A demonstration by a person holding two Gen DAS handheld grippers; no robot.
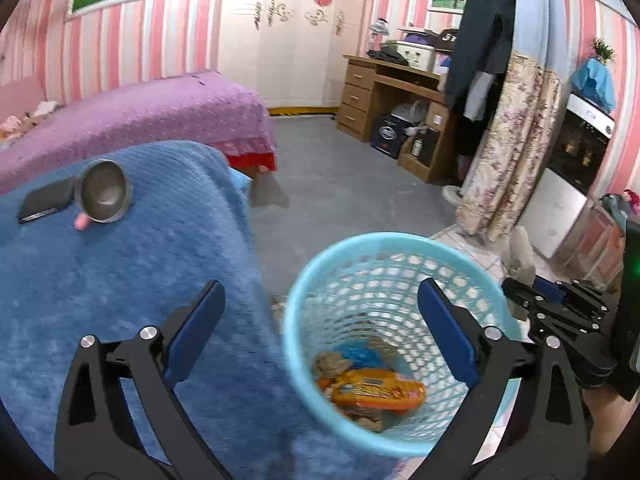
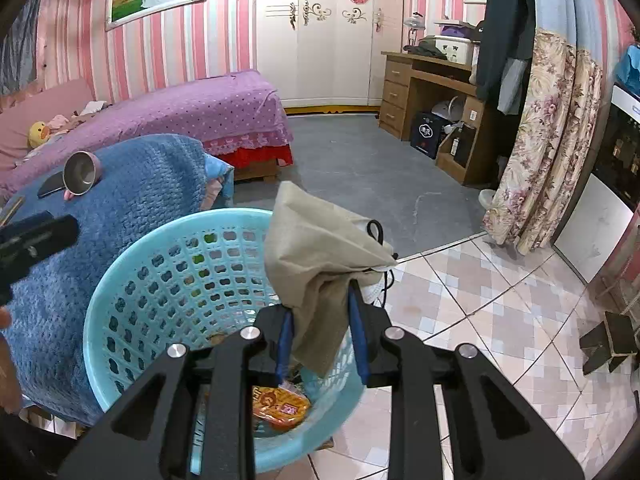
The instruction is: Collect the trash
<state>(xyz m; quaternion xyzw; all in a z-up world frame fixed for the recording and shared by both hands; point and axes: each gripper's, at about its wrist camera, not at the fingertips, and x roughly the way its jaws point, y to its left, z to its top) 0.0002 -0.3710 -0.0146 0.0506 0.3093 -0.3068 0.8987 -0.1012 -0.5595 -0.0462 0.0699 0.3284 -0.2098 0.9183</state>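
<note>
A light blue mesh trash basket stands on the floor beside a table draped in blue cloth. It holds an orange snack wrapper and other scraps. My left gripper is open and empty above the basket's left rim. My right gripper is shut on a beige cloth bag and holds it over the basket, near its right rim. The wrapper shows below it. The right gripper also appears at the right edge of the left wrist view.
On the blue cloth lie a metal bowl, a black phone and a small pink object. A purple bed, a wooden desk, a floral curtain and grey floor lie beyond.
</note>
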